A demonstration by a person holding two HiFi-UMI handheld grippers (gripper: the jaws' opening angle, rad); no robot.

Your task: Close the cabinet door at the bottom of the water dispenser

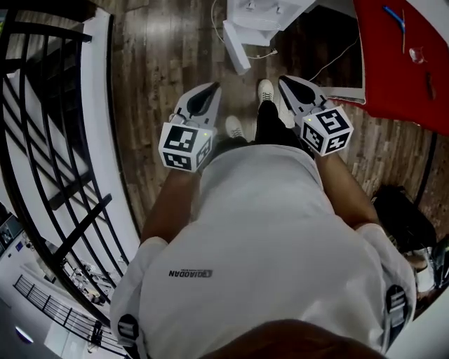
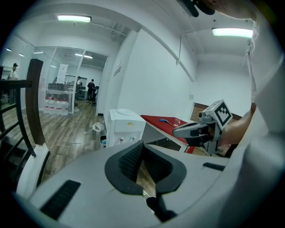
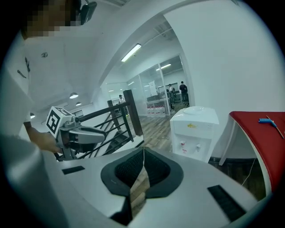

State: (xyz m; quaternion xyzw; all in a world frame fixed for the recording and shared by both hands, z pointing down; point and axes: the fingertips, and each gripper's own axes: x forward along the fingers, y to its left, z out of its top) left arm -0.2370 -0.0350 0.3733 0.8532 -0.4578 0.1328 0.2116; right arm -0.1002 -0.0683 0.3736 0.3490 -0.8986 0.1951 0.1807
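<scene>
The white water dispenser (image 1: 263, 17) stands on the wood floor ahead of me, at the top of the head view. A white panel (image 1: 236, 48) juts out from its base towards me and looks like the open cabinet door. My left gripper (image 1: 214, 85) and right gripper (image 1: 283, 78) are held side by side in front of my body, short of the dispenser, both shut and holding nothing. In the left gripper view the shut gripper (image 2: 142, 145) points at the dispenser (image 2: 125, 127). In the right gripper view the gripper (image 3: 143, 150) is shut, with the dispenser (image 3: 196, 131) to its right and the dispenser's lower part hidden.
A red table (image 1: 403, 63) with small items stands right of the dispenser. A black stair railing (image 1: 42, 140) with a white kerb runs along the left. A thin cable (image 1: 337, 59) lies on the floor. A black bag (image 1: 403, 217) sits at the right. My shoes (image 1: 265, 90) stand below the grippers.
</scene>
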